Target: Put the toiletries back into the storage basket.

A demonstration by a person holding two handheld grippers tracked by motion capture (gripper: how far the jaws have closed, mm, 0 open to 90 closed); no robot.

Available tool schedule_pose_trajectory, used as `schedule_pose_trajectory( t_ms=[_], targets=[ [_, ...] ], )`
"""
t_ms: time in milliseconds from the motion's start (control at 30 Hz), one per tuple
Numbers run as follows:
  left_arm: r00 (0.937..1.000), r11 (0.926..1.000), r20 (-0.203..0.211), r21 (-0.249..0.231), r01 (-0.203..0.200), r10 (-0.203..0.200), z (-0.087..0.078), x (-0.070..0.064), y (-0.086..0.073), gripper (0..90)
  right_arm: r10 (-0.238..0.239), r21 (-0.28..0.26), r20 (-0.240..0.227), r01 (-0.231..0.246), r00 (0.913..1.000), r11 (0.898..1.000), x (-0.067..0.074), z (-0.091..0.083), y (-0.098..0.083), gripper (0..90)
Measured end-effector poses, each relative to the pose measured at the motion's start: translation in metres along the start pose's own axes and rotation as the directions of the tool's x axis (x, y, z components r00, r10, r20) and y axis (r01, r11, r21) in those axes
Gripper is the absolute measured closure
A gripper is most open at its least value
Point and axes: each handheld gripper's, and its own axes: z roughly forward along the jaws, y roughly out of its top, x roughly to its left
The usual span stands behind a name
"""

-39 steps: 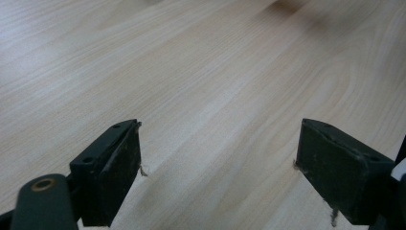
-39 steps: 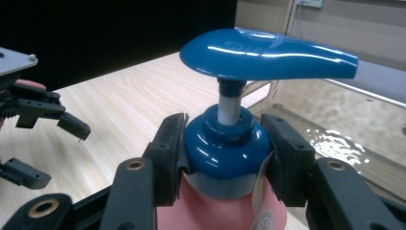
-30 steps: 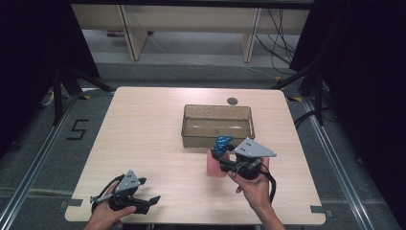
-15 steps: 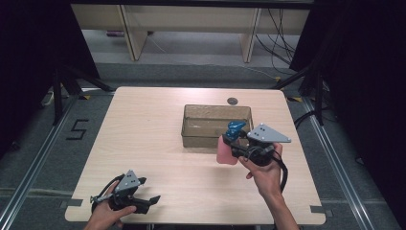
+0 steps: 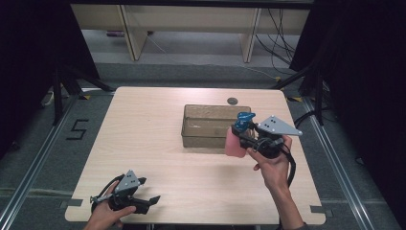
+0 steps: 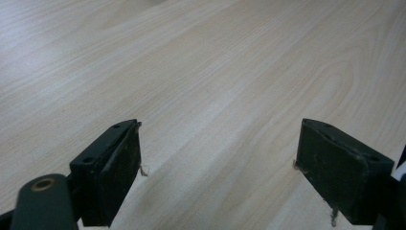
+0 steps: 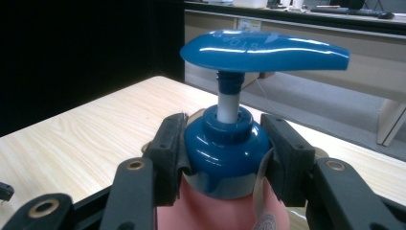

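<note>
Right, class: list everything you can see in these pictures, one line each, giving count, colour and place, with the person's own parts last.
Pump bottle: one, pink body with blue pump top, held above the table beside the bin's right end.
Bin: one, clear brownish, right of the table's middle.
Round disc: one, dark, at the table's far edge.
Table: one, light wood.
Left gripper: one, black, jaws open, low at the near left corner.
Right gripper: one, black, shut on the pump bottle.
Hands: two, left hand, right hand.
</note>
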Motion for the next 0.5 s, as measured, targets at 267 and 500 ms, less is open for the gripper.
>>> schedule_pose_trajectory(
  t_ms=[267,500],
  targets=[
    [1.0000,1.0000,0.000,0.001,-0.002,0.002,-0.001,0.000,0.000,15.0,0.053,0.015,0.039,-0.053,0.9978,0.998,-0.012,0.005,0.002,53.5],
    [0.9999,0.9999,0.004,0.007,-0.012,0.012,0.000,0.001,0.000,15.0,0.060,-0.003,0.082,-0.060,0.9948,0.998,-0.028,0.016,0.003,53.5]
  ],
)
